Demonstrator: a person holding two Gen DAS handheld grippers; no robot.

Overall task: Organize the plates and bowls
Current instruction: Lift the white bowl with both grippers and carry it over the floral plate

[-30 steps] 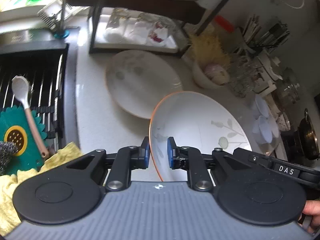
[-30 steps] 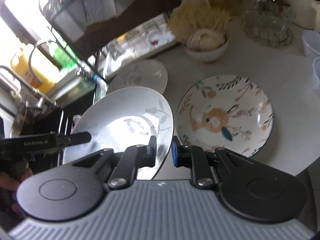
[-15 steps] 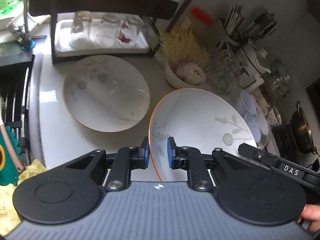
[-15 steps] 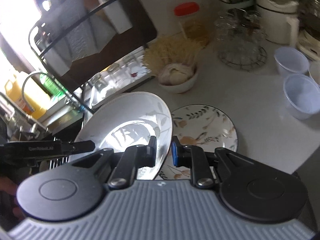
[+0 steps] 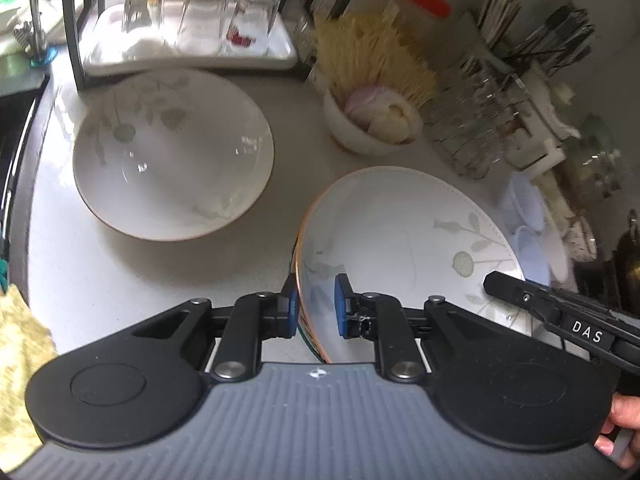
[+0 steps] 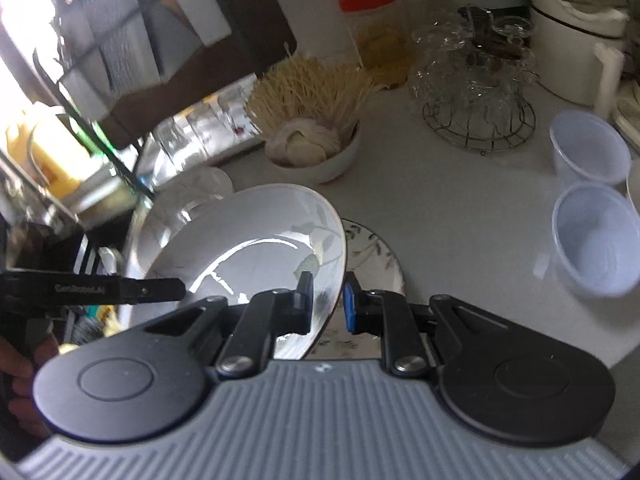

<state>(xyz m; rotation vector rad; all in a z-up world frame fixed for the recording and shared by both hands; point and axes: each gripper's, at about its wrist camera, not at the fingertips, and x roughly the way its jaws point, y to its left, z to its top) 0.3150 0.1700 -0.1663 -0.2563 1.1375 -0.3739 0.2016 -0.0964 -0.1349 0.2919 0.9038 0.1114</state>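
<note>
Left hand-held gripper (image 5: 316, 304) and right hand-held gripper (image 6: 327, 302) each clamp opposite rims of the white leaf-patterned ceramic bowl (image 5: 400, 240), sharing its weight above the counter (image 5: 160, 272), over a floral plate (image 6: 372, 256).

- White counter (image 5: 120, 280): wide white bowl (image 5: 172, 152) near its sink-side edge.
- Flower-patterned plate (image 6: 376, 256) toward the front edge.
- Small bowl of garlic (image 6: 320, 152), wire basket of glassware (image 6: 476, 92), two plastic cups (image 6: 592, 236) further back.
</note>
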